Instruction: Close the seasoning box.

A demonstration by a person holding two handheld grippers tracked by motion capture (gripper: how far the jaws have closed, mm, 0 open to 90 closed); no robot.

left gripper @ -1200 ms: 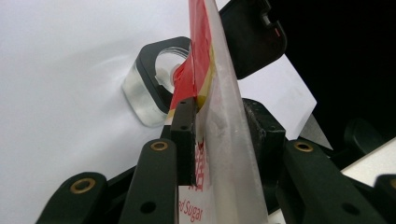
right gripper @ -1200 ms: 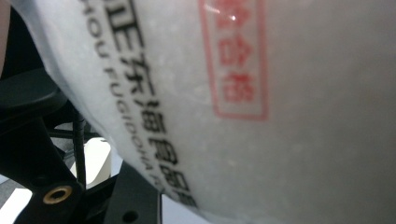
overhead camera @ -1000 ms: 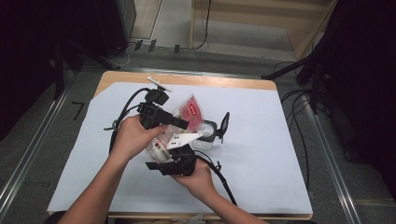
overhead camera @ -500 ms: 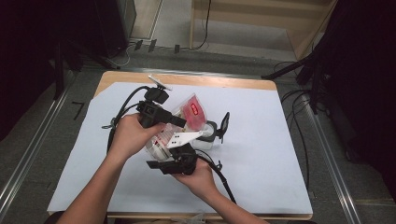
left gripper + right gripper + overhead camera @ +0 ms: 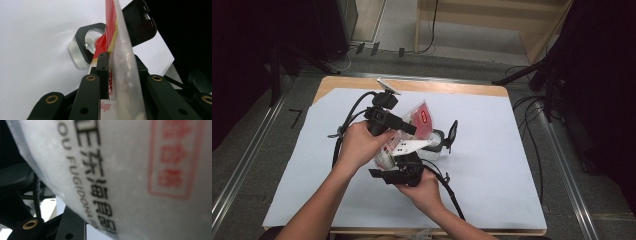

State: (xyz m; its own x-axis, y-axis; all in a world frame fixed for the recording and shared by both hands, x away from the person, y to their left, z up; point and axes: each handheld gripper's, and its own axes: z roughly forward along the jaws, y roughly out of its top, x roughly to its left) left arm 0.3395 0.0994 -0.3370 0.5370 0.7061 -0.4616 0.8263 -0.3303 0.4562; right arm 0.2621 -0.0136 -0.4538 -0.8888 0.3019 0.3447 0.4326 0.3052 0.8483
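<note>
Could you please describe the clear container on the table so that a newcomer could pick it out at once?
On the white sheet covering the table, look just right of the two hands, beside the red-and-white sugar bag. The clear container sits there; its black collar and upright, flipped-open black lid set it apart.

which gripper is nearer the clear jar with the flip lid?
Left. The left gripper pinches the sugar bag just above and beside the clear jar; the right gripper holds the bag's lower end, nearer the person.

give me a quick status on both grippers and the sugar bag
Left gripper jaws just reopening slightly, sugar bag between them. Right gripper under bag's lower end. Open-lidded clear jar just beyond, nothing blocking.
</note>
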